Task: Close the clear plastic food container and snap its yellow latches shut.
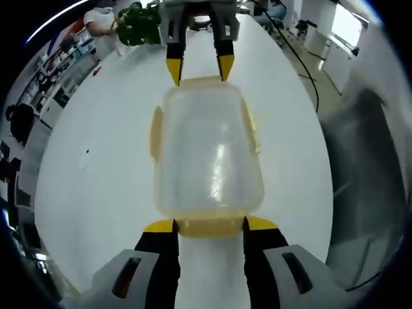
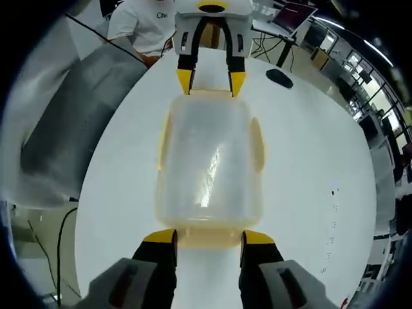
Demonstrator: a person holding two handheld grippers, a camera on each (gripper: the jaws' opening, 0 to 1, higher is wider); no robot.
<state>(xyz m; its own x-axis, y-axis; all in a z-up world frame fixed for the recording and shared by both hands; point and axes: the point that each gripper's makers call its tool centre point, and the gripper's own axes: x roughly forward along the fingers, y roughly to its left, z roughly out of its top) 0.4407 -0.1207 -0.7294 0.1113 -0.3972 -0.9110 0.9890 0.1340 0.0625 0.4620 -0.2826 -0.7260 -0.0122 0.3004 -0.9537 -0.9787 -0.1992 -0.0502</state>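
Observation:
The clear plastic container [image 1: 209, 151] [image 2: 207, 161] lies on the white table [image 1: 96, 167] with its lid on top. Yellow side latches [image 1: 156, 132] [image 2: 257, 141] stand out a little from its long sides. My left gripper [image 1: 210, 225] is open, its yellow tips on either side of the near end latch [image 1: 209, 228]. At the opposite end my right gripper [image 2: 209, 237] is open too, and its tips flank the other end latch [image 2: 209, 239]. Each gripper also appears at the far end in the other view: the right gripper [image 1: 199, 67] and the left gripper [image 2: 210, 80].
A grey padded seat [image 2: 71, 116] [image 1: 367, 167] stands beside the table edge. A person in a white shirt [image 2: 145, 22] stands behind it. A black mouse [image 2: 280, 77], a green plant [image 1: 138, 26] and a cable [image 1: 302, 64] sit farther off.

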